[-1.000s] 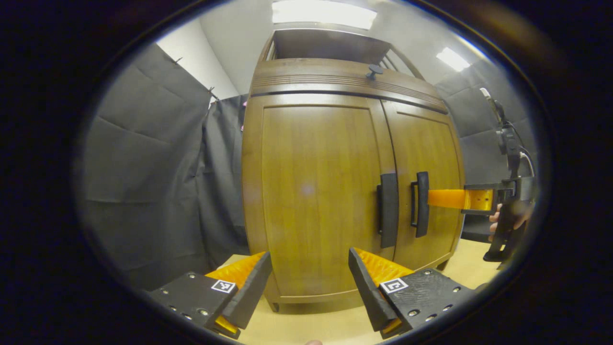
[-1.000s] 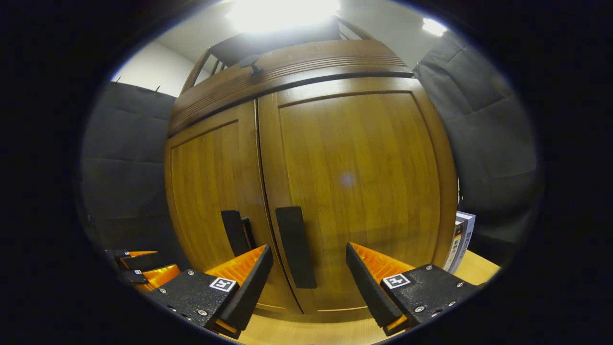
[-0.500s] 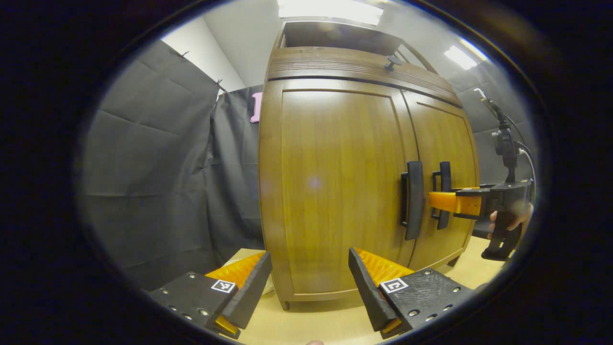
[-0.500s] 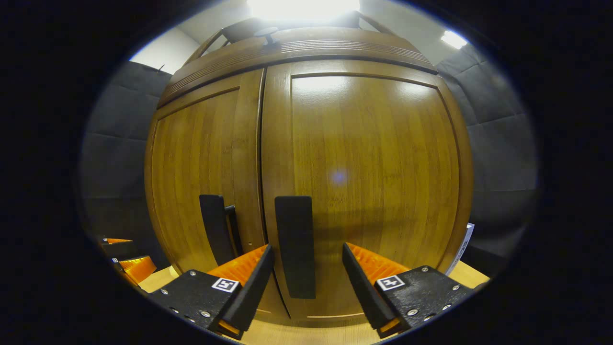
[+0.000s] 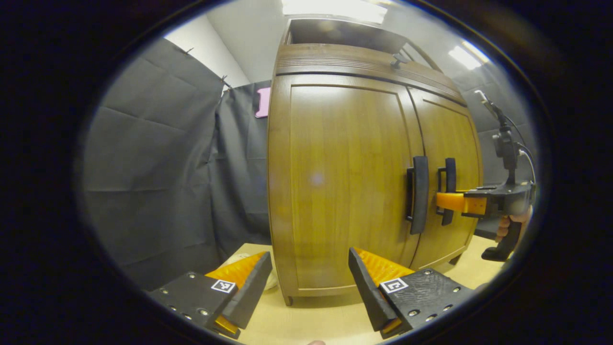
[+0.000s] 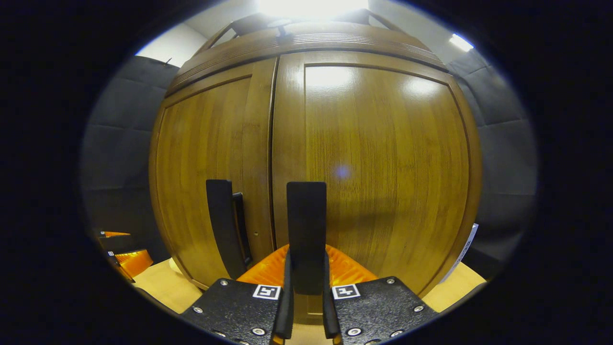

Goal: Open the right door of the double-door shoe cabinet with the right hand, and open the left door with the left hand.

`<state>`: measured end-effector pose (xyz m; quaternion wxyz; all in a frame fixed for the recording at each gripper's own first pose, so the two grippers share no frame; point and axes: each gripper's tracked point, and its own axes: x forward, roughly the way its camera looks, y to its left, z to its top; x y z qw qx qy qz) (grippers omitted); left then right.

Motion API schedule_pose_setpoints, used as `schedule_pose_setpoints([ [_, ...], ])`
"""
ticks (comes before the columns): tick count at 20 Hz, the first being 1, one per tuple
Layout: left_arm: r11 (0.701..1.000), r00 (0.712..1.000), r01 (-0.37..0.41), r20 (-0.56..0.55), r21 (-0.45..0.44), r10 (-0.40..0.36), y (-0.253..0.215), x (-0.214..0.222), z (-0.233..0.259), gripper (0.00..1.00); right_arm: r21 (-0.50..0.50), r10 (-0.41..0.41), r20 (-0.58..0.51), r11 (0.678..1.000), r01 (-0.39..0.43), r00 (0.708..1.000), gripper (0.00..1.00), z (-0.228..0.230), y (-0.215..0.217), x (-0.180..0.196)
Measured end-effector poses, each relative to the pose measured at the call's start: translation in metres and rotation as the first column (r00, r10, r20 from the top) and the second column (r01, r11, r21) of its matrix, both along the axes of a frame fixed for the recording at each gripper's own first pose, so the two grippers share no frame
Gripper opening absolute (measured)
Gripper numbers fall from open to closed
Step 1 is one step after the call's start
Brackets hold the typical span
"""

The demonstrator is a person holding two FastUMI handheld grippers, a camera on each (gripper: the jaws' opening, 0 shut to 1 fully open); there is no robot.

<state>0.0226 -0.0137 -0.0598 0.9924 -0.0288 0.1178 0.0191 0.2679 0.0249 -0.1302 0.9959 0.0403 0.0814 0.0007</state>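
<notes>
Since 0.5 s ago the right gripper (image 6: 305,292) has gone from spread fingers either side of the right door handle (image 6: 306,230) to clamping on it: both fingers are now pressing the handle's lower end, one per side. In the left gripper view that same gripper (image 5: 443,202) is reaching the handle (image 5: 449,189) from the right side, w/ a hand (image 5: 513,225) gripping its grip.

Left gripper (image 5: 309,280) is hanging in front of the shoe cabinet (image 5: 345,158), fingers spread wide apart, holding nothing, low near the cabinet's bottom edge & well short of the left door handle (image 5: 418,194); cabinet has slid a bit further right in its view.

Both doors are sitting flush, closed: left door (image 6: 206,167) & right door (image 6: 383,158) are meeting at the centre seam, handles side by side just beside it. Cabinet is standing on a light wood tabletop (image 5: 311,323), w/ black cloth wall (image 5: 153,167) behind & to the sides. Small knob (image 5: 396,60) is sitting on the cabinet top.
</notes>
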Motion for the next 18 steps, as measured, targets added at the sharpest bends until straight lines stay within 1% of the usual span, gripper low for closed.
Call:
schedule_pose_setpoints([
  [1,1.000,1.000,-0.002,0.001,0.002,0.002,0.000,0.001,0.001,0.93,-0.003,0.005,0.002,1.000,-0.005,1.000,0.23,0.002,-0.001,-0.001],
  [4,1.000,1.000,-0.003,0.010,0.010,0.003,0.000,0.000,0.001,0.93,0.011,0.032,0.011,0.999,-0.032,0.999,0.24,0.008,0.000,-0.004],
  [5,1.000,1.000,-0.004,0.013,0.013,0.004,0.000,0.001,0.002,0.93,0.017,0.041,0.013,0.999,-0.042,0.999,0.23,0.011,0.000,-0.006],
  [6,1.000,1.000,-0.003,0.015,0.014,0.003,0.000,0.001,0.002,0.96,0.018,0.050,0.015,0.999,-0.050,0.999,0.24,0.015,0.000,-0.007],
  [8,1.000,1.000,0.002,0.020,0.013,-0.003,0.000,0.002,0.003,0.96,0.021,0.066,0.019,0.998,-0.066,0.998,0.23,0.021,-0.001,-0.013],
  [9,1.000,1.000,0.003,0.023,0.015,-0.003,0.000,0.003,0.003,0.96,0.028,0.074,0.023,0.997,-0.075,0.997,0.23,0.021,-0.001,-0.017],
  [10,1.000,1.000,0.004,0.025,0.017,-0.005,0.001,0.004,0.004,0.93,0.035,0.083,0.026,0.996,-0.083,0.996,0.23,0.022,-0.002,-0.023],
  [12,1.000,1.000,0.009,0.029,0.019,-0.009,0.000,0.007,0.006,0.93,0.043,0.100,0.034,0.994,-0.101,0.994,0.24,0.026,-0.004,-0.033],
  [13,1.000,0.999,0.009,0.034,0.018,-0.010,0.002,0.012,0.008,0.96,0.047,0.105,0.040,0.993,-0.107,0.994,0.23,0.027,-0.005,-0.038],
  [18,1.000,0.999,0.015,0.037,-0.006,-0.015,0.004,0.024,0.008,0.96,0.040,0.126,0.057,0.991,-0.128,0.990,0.24,0.046,-0.011,-0.061],
])
